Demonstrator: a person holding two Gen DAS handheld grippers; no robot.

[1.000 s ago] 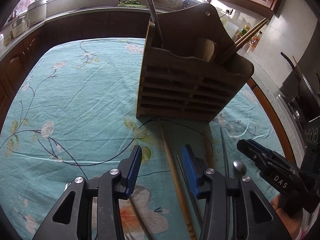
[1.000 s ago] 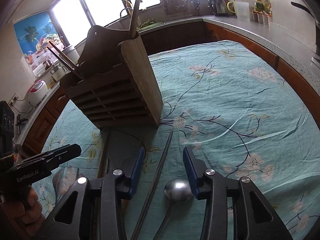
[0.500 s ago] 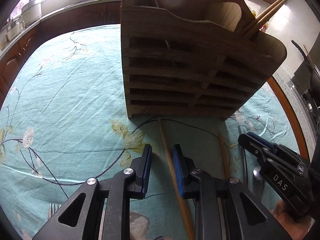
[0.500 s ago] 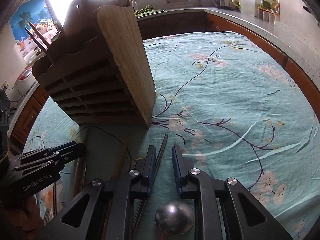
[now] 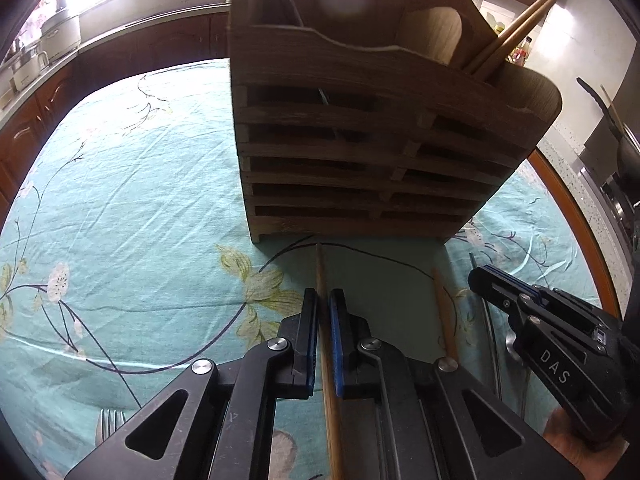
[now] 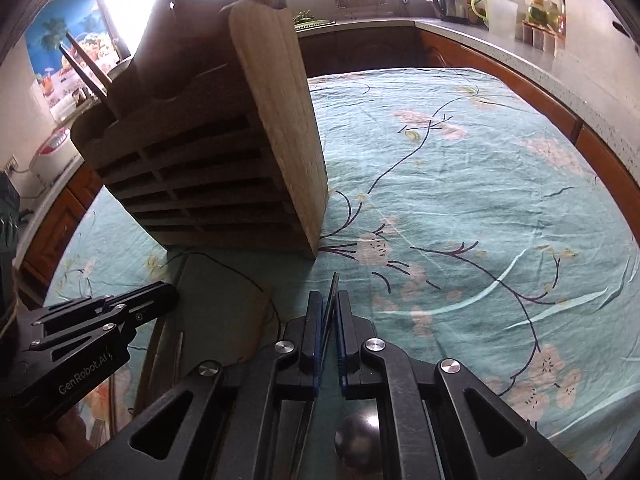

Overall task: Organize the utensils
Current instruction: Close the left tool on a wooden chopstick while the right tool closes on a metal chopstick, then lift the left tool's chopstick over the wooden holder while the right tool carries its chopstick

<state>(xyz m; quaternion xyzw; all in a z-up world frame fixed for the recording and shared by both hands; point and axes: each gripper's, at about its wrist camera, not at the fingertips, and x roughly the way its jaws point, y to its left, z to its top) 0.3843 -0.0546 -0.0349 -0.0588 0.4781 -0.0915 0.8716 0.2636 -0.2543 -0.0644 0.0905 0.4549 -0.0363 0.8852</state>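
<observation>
Two grippers: both now sit low on the tablecloth in front of the slatted wooden utensil holder (image 5: 360, 152), nearer to it than a second ago.
Change, left: the black left gripper with blue pads (image 5: 323, 312), wide apart a second ago, has closed around the long wooden chopstick (image 5: 320, 268) lying in front of the holder.
Change, right: the black right gripper with blue pads (image 6: 329, 312) has likewise narrowed from a wide gap to a tight pinch on the thin dark metal chopstick (image 6: 333, 286).
Meaning for the task: both pick-ups look secured, so the likely next step is lifting each stick up into the holder.
Left grip: jaws nearly together, pads pressing the wooden chopstick on both sides; its tip points at the holder's base and stops just short of it.
Right grip: jaws nearly together on the metal chopstick, whose tip reaches toward the holder's near corner.
Holder: upright on the teal floral tablecloth (image 5: 140, 208), with two wooden chopsticks (image 5: 516, 28) already leaning out of one end compartment.
Left to sort: a second wooden chopstick (image 5: 444, 312) and a round metal spoon (image 6: 356, 440) lie before the holder; fork tines (image 5: 109, 428) lie further back from it.
</observation>
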